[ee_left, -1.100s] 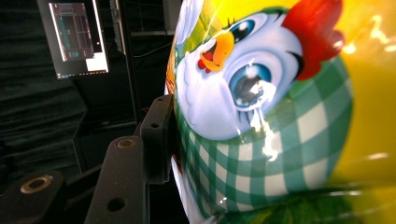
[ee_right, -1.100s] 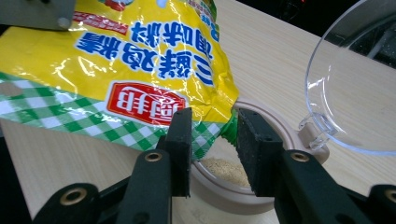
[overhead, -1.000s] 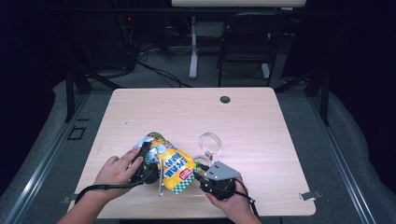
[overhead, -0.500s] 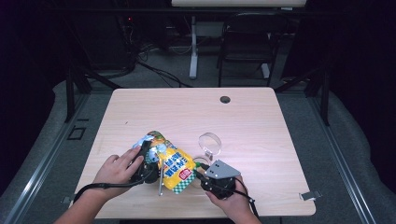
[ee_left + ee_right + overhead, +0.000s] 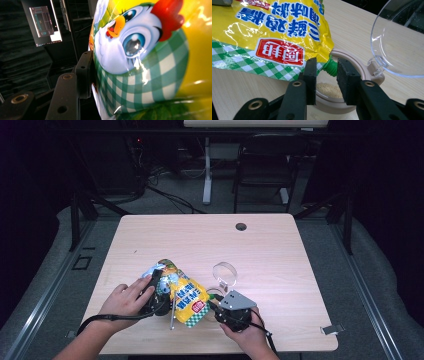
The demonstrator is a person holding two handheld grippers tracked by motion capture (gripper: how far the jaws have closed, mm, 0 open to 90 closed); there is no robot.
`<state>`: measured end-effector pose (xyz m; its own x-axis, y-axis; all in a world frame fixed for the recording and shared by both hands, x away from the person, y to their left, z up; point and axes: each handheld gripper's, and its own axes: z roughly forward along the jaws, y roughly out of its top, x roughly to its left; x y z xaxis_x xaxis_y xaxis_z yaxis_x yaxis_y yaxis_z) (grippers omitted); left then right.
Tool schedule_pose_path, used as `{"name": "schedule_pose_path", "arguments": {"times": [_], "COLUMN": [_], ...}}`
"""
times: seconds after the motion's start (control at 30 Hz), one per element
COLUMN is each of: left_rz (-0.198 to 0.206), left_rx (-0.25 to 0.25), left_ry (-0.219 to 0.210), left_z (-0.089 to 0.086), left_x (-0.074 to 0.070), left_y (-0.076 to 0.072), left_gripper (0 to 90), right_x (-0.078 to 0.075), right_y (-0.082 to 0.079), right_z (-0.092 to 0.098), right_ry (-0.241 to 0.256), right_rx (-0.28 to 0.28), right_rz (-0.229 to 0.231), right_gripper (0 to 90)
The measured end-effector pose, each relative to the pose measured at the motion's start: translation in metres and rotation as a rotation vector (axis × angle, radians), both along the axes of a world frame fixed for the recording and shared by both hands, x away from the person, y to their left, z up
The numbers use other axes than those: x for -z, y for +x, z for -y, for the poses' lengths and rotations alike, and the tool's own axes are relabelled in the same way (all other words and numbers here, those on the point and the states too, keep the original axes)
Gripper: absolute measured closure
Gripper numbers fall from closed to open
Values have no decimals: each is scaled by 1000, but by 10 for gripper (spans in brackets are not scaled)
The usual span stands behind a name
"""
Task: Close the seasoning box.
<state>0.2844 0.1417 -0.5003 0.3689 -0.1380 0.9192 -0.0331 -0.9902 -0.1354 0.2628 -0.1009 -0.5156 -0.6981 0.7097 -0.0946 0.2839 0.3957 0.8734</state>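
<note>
In the high view the yellow seasoning pouch point(image 5: 184, 292) lies aslant near the front edge of the worktop point(image 5: 280, 245), its long axis running from the raised, crumpled end at the left gripper point(image 5: 159, 292) down to the spout end at the right gripper point(image 5: 216, 306), so the spout points toward a small beige jar point(image 5: 216, 293) whose clear hinged lid point(image 5: 224, 272) stands open just behind it. The left gripper is clamped on the pouch's upper end, with the person's hand point(image 5: 125, 299) wrapped round it. In the left gripper view the pouch point(image 5: 150, 62) presses against one black jaw, the printed chicken face bulging close to the lens; the other jaw is hidden behind the film, yet the pinch seems firm. In the right gripper view the two jaws stand on either side of the green spout point(image 5: 331, 67), right at the pouch's lower corner point(image 5: 272, 35); a narrow gap shows on each side, so this gripper point(image 5: 326, 72) looks open and not yet biting. The spout hangs directly over the jar point(image 5: 329, 96), where pale granules already lie. The pouch is likely soft, glossy and slippery, its loose contents shifting as it tilts, so the sealed top edge and the stiff spout neck are the safest holds.
</note>
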Motion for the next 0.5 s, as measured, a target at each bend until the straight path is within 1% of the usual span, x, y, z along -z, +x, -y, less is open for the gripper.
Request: {"name": "schedule_pose_path", "arguments": {"times": [0.1, 0.4, 0.5], "left_rz": [3, 1, 2], "left_rx": [3, 8, 10], "left_ry": [6, 21, 28], "left_z": [0, 2, 2], "left_x": [-1, -3, -4], "left_y": [0, 2, 2], "left_gripper": [540, 541, 541], "right_x": [0, 5, 5], "right_y": [1, 4, 5], "right_z": [0, 0, -1], "right_ry": [-12, -8, -19], "right_rx": [3, 18, 20], "right_rz": [5, 4, 3], "right_gripper": [699, 702, 706]}}
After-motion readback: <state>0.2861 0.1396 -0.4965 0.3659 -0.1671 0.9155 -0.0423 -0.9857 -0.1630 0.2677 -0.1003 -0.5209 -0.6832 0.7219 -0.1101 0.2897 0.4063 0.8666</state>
